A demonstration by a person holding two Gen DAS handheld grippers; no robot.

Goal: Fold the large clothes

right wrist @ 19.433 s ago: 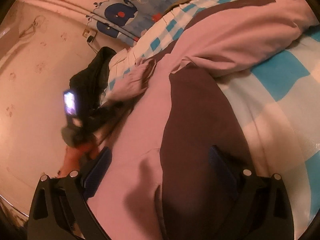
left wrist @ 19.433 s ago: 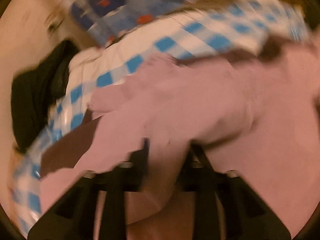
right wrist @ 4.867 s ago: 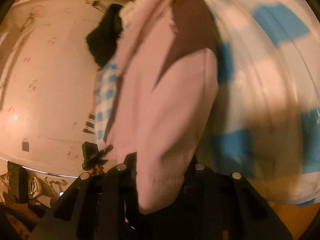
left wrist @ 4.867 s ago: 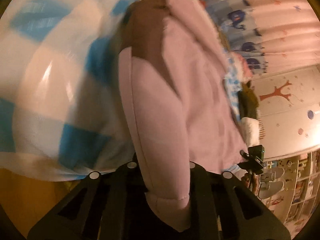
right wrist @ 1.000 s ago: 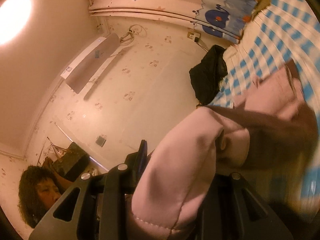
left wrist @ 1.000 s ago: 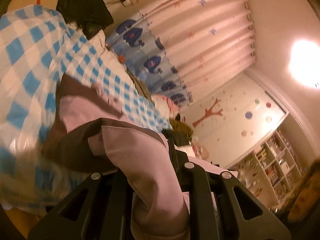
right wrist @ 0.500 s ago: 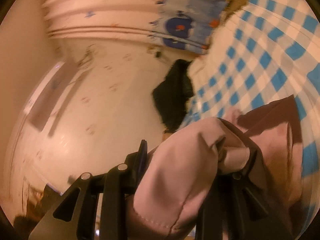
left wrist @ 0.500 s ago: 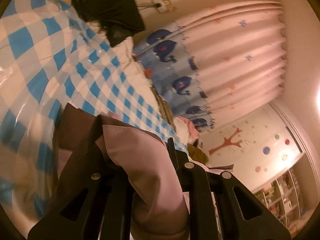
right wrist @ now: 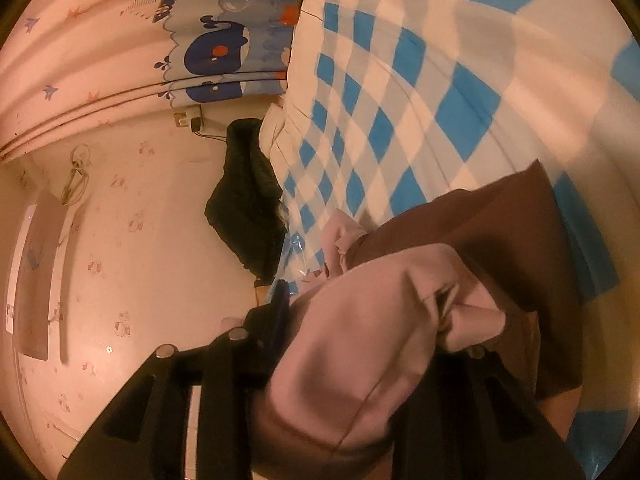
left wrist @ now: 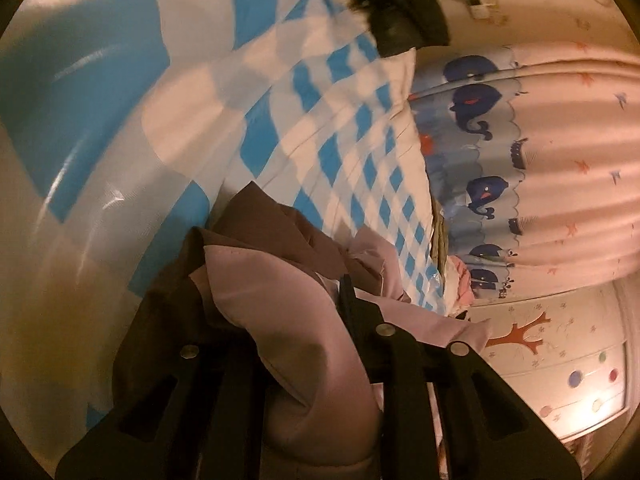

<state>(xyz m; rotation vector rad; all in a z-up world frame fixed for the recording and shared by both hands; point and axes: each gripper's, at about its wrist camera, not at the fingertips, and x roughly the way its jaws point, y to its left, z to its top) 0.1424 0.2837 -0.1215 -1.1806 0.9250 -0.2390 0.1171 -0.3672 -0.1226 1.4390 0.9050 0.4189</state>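
Blue-checked bedcover (left wrist: 328, 128) spreads below a whale curtain (left wrist: 480, 128); my left claw (left wrist: 280, 320) and right claw (right wrist: 360, 320) each clamp the pink-and-brown garment (right wrist: 368, 340), bunched above the cover.

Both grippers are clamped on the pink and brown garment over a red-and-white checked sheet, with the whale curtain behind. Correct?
Not quite. The sheet is blue-and-white checked, not red-and-white, as both wrist views show. The rest holds: the left gripper and the right gripper are each shut on the pink and brown garment, and the whale curtain hangs behind.
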